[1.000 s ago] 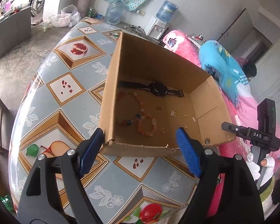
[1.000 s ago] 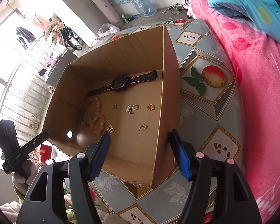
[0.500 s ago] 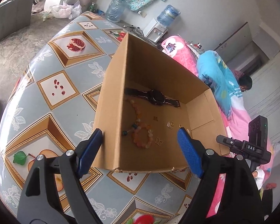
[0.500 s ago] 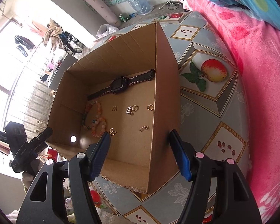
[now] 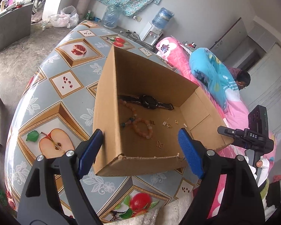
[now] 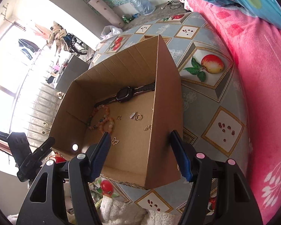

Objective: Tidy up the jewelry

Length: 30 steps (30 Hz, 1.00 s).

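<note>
Both my left gripper [image 5: 140,146] and right gripper [image 6: 139,154] gape empty above the cardboard box [image 5: 110,101] – the tiny gold butterfly charm [image 5: 160,144] on its floor near the front wall could slip from wide pads – or I nudge the box.

Daylit and bright in both views, sharp enough to read the small gold pieces on the floor of the cardboard box [image 5: 140,86]. Blown out to plain white at the window [image 6: 7,69] in the right wrist view, with detail lost around the bars. Soft, shallow shadow inside the box under its near walls; one round spot of light through a hole in the box wall [image 6: 75,147]. Strong fisheye bending everywhere: table [image 5: 52,101] edge bowed, corners cut off by a black ring. No visible motion blur
</note>
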{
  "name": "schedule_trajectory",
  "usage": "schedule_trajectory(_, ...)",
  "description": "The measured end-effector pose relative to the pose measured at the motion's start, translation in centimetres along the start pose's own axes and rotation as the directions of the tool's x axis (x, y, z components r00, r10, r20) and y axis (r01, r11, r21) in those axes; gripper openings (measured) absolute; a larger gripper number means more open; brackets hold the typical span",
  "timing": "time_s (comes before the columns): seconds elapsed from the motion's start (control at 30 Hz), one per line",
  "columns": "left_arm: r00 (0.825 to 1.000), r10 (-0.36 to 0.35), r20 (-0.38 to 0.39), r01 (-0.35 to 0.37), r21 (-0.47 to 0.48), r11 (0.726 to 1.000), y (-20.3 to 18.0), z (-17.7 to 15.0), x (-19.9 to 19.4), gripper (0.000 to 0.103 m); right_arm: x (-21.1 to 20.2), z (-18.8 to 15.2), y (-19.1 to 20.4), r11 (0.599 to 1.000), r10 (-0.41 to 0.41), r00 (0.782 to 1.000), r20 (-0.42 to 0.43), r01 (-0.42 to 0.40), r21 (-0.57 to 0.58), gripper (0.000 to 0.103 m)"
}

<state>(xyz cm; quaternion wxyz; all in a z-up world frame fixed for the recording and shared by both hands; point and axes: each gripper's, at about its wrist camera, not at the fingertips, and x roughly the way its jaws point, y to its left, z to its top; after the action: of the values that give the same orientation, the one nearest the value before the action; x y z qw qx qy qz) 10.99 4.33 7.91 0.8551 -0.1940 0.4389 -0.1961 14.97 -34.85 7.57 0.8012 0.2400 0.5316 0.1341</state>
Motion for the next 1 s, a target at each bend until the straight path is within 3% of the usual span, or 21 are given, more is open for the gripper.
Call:
schedule_trajectory(0.2,1.000,0.018,-0.014,-0.018,0.002,1.000,0.2,-3.7,-1.5,0.078,0.1,-3.7,0.1,0.999,-0.038,0.999,0.027,0.039,-0.020,0.065)
schedule_trajectory(0.3,0.998,0.067,-0.013,-0.066,0.024,0.997,0.5,-5.0,-0.5,0.078,1.0,-4.8,-0.5,0.998,-0.057,0.998,0.038,0.058,-0.024,0.065)
schedule_trajectory(0.37,0.987,0.152,0.055,-0.156,0.070,0.985,0.0,-5.7,-0.6,0.078,0.9,-5.7,-0.5,0.996,-0.087,0.993,0.078,0.090,-0.030,0.065)
schedule_trajectory(0.43,0.976,0.171,0.134,-0.184,0.088,0.979,-0.7,-6.2,-1.8,0.078,-0.1,-6.8,-0.2,0.991,-0.114,0.982,0.148,0.122,-0.049,0.065)
schedule_trajectory(0.57,0.939,0.204,0.276,-0.247,0.132,0.960,-2.6,-7.4,-4.6,0.081,-3.1,-9.6,0.8,0.967,-0.204,0.930,0.306,0.240,-0.085,0.065)
schedule_trajectory(0.67,0.916,0.242,0.320,-0.309,0.178,0.934,-4.1,-8.4,-5.9,0.086,-5.0,-11.9,1.6,0.949,-0.230,0.885,0.405,0.296,-0.107,0.073)
schedule_trajectory(0.77,0.881,0.296,0.369,-0.386,0.200,0.901,-5.5,-9.6,-7.0,0.091,-6.0,-14.5,2.8,0.936,-0.225,0.859,0.461,0.322,-0.143,0.077)
schedule_trajectory(0.83,0.880,0.294,0.374,-0.389,0.209,0.897,-6.0,-10.4,-7.3,0.093,-5.8,-15.9,3.4,0.933,-0.201,0.864,0.462,0.312,-0.178,0.077)
schedule_trajectory(0.9,0.894,0.275,0.353,-0.360,0.200,0.911,-6.3,-11.1,-7.2,0.093,-5.0,-17.0,4.0,0.931,-0.195,0.872,0.448,0.308,-0.195,0.077)
schedule_trajectory(1.0,0.887,0.345,0.306,-0.405,0.159,0.900,-6.4,-11.8,-5.9,0.094,-3.4,-17.8,4.7,0.927,-0.209,0.889,0.406,0.313,-0.207,0.078)
